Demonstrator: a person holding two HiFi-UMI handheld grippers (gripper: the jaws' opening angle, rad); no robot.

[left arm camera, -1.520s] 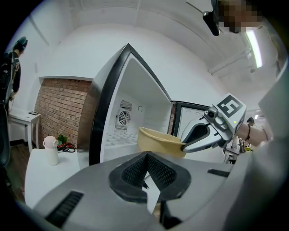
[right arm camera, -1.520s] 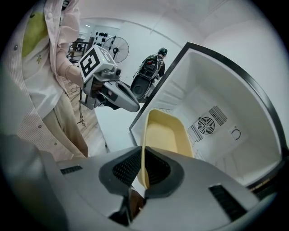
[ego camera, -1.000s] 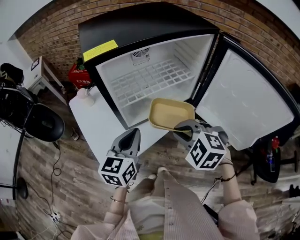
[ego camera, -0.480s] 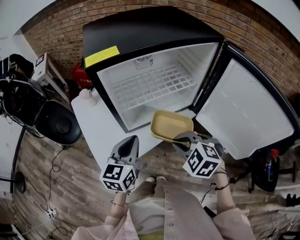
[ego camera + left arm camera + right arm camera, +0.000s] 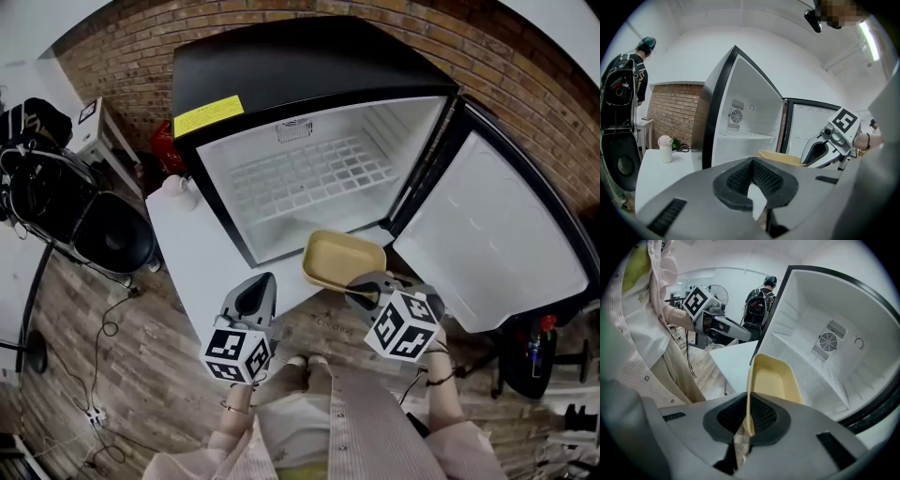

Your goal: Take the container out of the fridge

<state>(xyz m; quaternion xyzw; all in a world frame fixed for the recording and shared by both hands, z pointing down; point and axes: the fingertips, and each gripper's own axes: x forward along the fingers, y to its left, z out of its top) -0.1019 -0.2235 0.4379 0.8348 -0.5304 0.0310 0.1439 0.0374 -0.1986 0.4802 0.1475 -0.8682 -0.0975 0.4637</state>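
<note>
The shallow yellow container (image 5: 341, 260) hangs just in front of the open black fridge (image 5: 309, 169), level with its bottom lip. My right gripper (image 5: 362, 285) is shut on the container's near rim; in the right gripper view the thin rim (image 5: 749, 416) stands edge-on between the pads, and the container (image 5: 776, 380) tilts toward the fridge's white inside. My left gripper (image 5: 262, 281) hovers to the left over the corner of the white table (image 5: 192, 253), shut with nothing in it. The fridge holds only a white wire shelf (image 5: 305, 173).
The fridge door (image 5: 487, 244) swings wide open on the right. A small white jug (image 5: 176, 192) stands on the table beside the fridge. A black chair (image 5: 111, 234) and cables sit at left on the wood floor. A person with a backpack (image 5: 626, 79) stands beyond the table.
The right gripper has drawn the yellow container slightly out from the fridge opening toward me. The head camera has shifted a little; the left gripper has stayed about where it was.
</note>
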